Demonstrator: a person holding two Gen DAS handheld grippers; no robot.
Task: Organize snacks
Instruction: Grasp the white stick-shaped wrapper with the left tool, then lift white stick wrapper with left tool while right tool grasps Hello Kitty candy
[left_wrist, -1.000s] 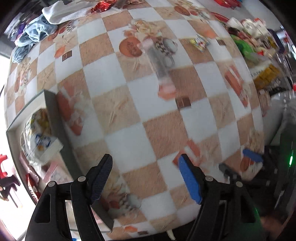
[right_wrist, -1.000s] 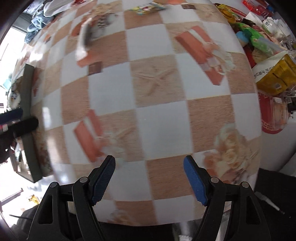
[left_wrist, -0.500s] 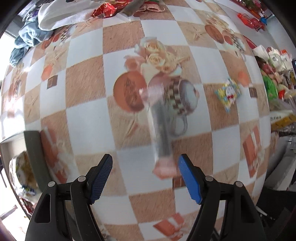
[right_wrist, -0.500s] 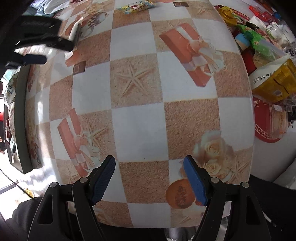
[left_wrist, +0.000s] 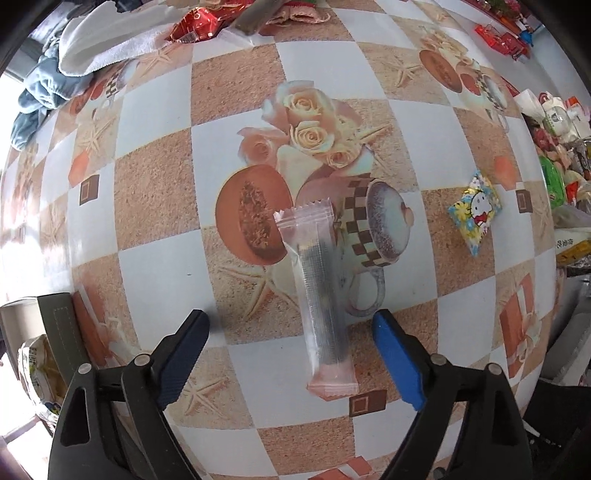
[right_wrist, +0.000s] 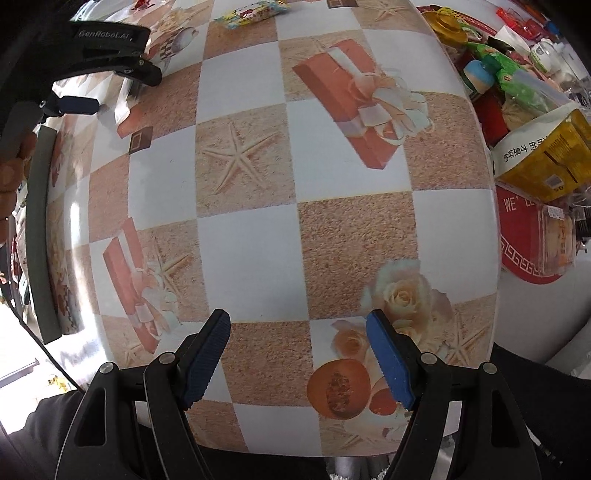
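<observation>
Snack stick (left_wrist: 322, 302) in a clear wrapper with pink ends lies flat on the checkered tablecloth (left_wrist: 159, 251), lower centre of the left wrist view, lengthwise between the two fingers of the left gripper (left_wrist: 291, 363). Left jaws stand wide open, dark pad to the left and blue pad to the right of the wrapper; neither pad touches it. Near pink end sits level with the pads, far serrated end points up-frame over a printed cup and saucer. Second snack, a small packet (left_wrist: 475, 210) printed with a cartoon cat and flowers, lies well apart at right of centre in the same view. Dark grey box (left_wrist: 61, 332) at the lower left edge, with wrapped items inside; contents not legible. White and blue cloths (left_wrist: 92, 48) heaped at upper left, a red foil bag (left_wrist: 201, 20) beside them at top. Right gripper (right_wrist: 297, 360) at the bottom of the right wrist view, jaws likewise wide open, nothing between them, only bare tablecloth (right_wrist: 255, 254) beneath. Upper left of that view: the left gripper (right_wrist: 107, 48) seen from the side, over the table. The cartoon packet (right_wrist: 251, 13) appears at top centre. A yellow bag (right_wrist: 546, 158) and a red tin (right_wrist: 521, 240) crowd the right edge.
</observation>
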